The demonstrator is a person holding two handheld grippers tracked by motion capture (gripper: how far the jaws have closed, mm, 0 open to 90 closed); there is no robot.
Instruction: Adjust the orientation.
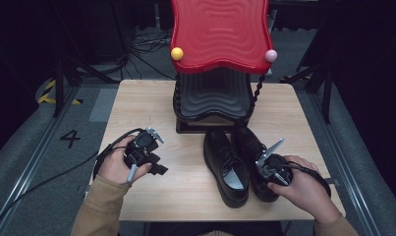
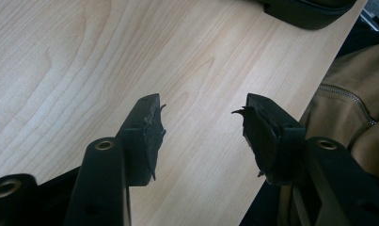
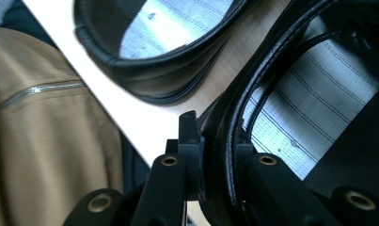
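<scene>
Two black leather shoes stand side by side on the wooden table (image 1: 136, 103). The left shoe (image 1: 226, 164) is free, its pale insole showing. My right gripper (image 1: 270, 173) is shut on the collar of the right shoe (image 1: 253, 147); in the right gripper view its jaws pinch the black rim (image 3: 225, 141), one jaw outside and one inside over the striped lining, with the left shoe's heel (image 3: 154, 70) beyond. My left gripper (image 1: 154, 164) hovers over bare wood at the table's left, open with nothing between its fingertips (image 2: 203, 125).
A two-tier shoe rack with a red wavy top shelf (image 1: 220, 32) and a black lower shelf (image 1: 212, 96) stands at the table's far middle. The table's near edge (image 1: 185, 216) is close to the shoes' heels. Cables lie on the floor behind.
</scene>
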